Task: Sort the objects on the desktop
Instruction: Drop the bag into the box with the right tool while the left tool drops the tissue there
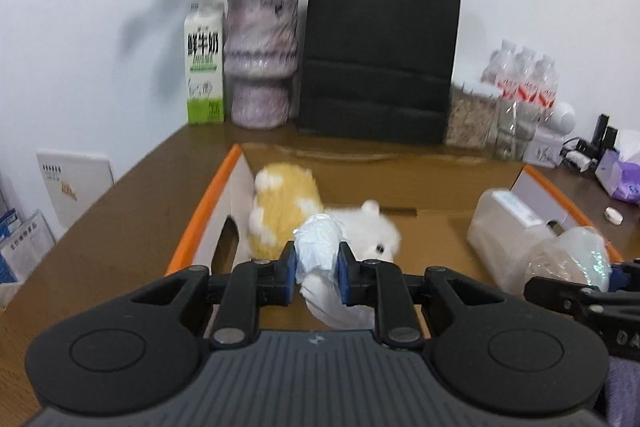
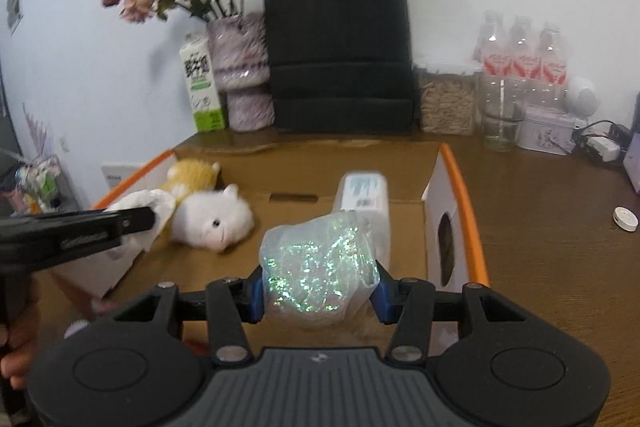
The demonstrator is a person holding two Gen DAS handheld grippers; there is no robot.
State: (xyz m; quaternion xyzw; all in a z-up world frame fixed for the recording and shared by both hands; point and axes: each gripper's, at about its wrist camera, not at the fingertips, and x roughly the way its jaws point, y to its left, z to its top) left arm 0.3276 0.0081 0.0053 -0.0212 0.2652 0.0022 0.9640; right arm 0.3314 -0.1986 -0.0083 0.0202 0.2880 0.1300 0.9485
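My left gripper [image 1: 317, 273] is shut on a crumpled white tissue wad [image 1: 320, 251], held over the near edge of an open cardboard box with orange rims [image 1: 200, 211]. My right gripper [image 2: 318, 293] is shut on a clear bag of iridescent glitter [image 2: 316, 263], held over the same box [image 2: 464, 195]. Inside the box lie a yellow and white plush toy [image 1: 280, 207], whose white head [image 2: 216, 219] faces the front, and a translucent plastic container with a label [image 2: 362, 195]. The left gripper and its tissue show at the left of the right wrist view [image 2: 136, 219].
Along the wall stand a milk carton [image 1: 204, 67], a vase of dried flowers [image 1: 260, 63], a black paper bag [image 1: 380, 51], a jar of seeds [image 2: 448, 103], water bottles [image 2: 520, 59] and a glass [image 2: 500, 127]. A small white round object [image 2: 625, 218] lies on the desk at right.
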